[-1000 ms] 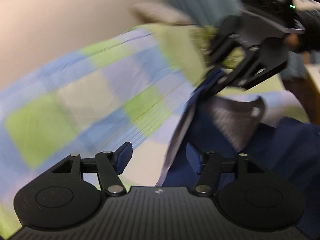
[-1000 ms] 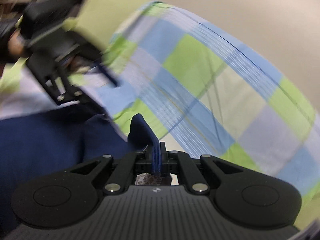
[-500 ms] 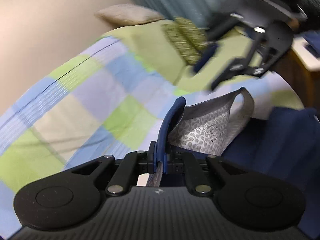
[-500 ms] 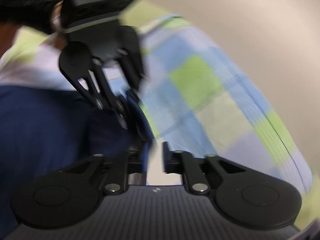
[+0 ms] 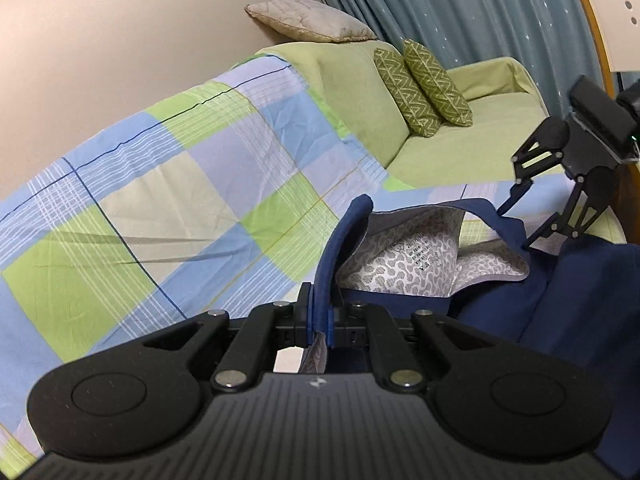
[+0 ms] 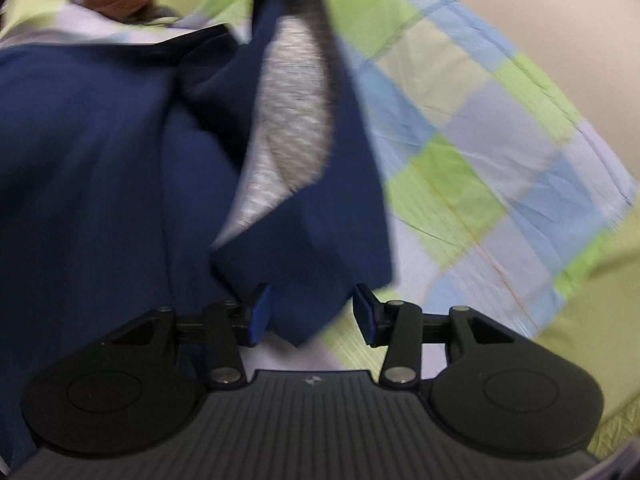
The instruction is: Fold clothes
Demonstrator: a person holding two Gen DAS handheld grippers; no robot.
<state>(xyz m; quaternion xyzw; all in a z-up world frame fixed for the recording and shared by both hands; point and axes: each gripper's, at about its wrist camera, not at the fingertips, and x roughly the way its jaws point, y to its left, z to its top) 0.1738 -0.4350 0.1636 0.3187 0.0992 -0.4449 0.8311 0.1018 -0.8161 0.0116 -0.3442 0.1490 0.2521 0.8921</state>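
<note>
pinching a fold of the navy garment [image 5: 324, 248], the left gripper [image 5: 319, 322] is clamped tight. the right gripper [image 6: 311, 312] has just been opening, a navy corner loose between its jaws, above the checked bedsheet [image 5: 168, 184].

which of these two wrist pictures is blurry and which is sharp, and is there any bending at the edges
Left wrist view: sharp, the print on the grey lining is nearly legible; fisheye bends the curtain and darkens the corners. Right wrist view: motion-smeared across the navy garment and checked bedspread, with only the right gripper crisp; same fisheye curve.
</note>
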